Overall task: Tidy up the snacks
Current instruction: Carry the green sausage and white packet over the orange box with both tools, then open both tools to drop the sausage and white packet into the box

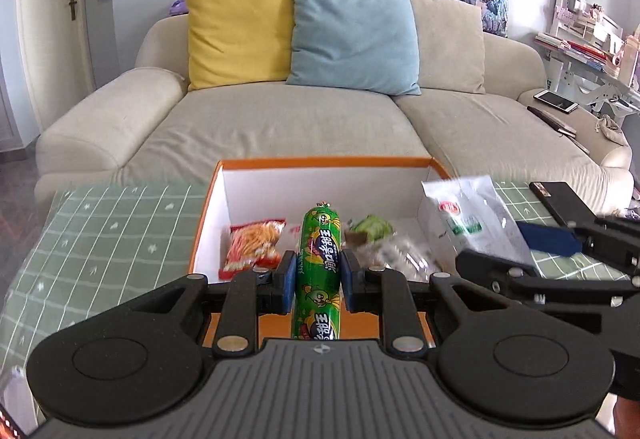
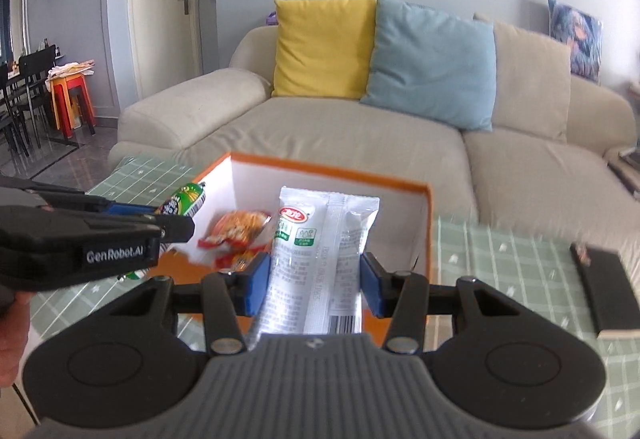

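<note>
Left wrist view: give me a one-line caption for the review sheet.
Left gripper clamps a green sausage stick above the orange box of snacks; right gripper holds a white packet alongside.

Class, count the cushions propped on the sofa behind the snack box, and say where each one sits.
3, along the backrest: yellow cushion at left, blue cushion in the middle, beige cushion at right, partly behind the blue one. More may be hidden.

Glossy green plastic wraps the sausage (image 1: 319,263) between the left hand-held gripper (image 1: 318,275)'s matt black arms. The white snack packet (image 2: 320,259) shines; beyond, the orange box (image 1: 320,163) looks like smooth cardboard.
</note>
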